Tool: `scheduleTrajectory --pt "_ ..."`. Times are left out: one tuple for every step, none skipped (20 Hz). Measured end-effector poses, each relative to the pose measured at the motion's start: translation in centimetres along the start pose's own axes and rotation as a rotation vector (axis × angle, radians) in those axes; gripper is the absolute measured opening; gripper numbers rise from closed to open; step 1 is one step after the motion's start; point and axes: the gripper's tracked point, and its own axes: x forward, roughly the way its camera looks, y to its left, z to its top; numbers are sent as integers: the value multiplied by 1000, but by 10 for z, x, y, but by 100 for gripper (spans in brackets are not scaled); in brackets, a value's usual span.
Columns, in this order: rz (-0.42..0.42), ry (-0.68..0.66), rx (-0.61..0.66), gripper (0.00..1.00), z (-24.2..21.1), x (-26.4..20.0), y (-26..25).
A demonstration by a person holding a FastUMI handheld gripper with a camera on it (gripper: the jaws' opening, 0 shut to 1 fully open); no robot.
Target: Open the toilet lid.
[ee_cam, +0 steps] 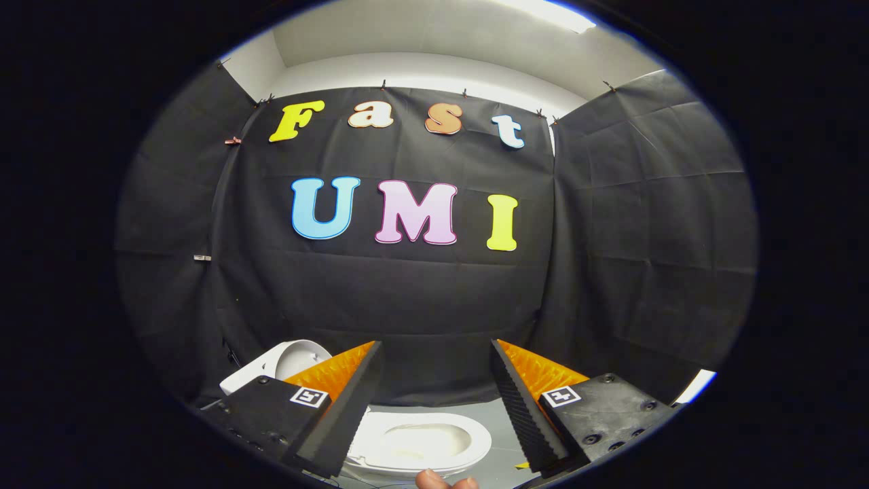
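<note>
The white toilet seat (pixel 414 441) and its bowl lie below me, seen between and under my two fingers. The white lid (pixel 299 358) stands raised beyond the left finger, its inner face turned toward the bowl and partly hidden by that finger. My gripper (pixel 435 345) is open and held well above the toilet, nothing between its black ridged pads (pixel 516 401). Its fingers point at the black cloth wall and touch neither the lid nor the seat.
Black cloth walls (pixel 421 299) close in the booth behind and on both sides of the toilet. Grey floor (pixel 502 435) shows to the right of the bowl. A person's fingertips (pixel 445 481) sit just under the gripper.
</note>
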Motion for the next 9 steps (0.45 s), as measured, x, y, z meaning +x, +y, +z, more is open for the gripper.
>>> scheduleTrajectory --pt "0 -1 3 98 0 0 0" --pt "0 -2 4 98 1 0 1" --pt "-1 -2 3 98 0 0 0" --pt "-3 -1 2 98 0 1 0" --pt "-1 -1 1 98 -1 1 0" --pt "-1 0 0 98 -1 1 1" --pt "0 2 0 98 -1 0 1" --pt "0 2 0 98 -2 1 1" --pt "0 2 1 98 -2 1 0"
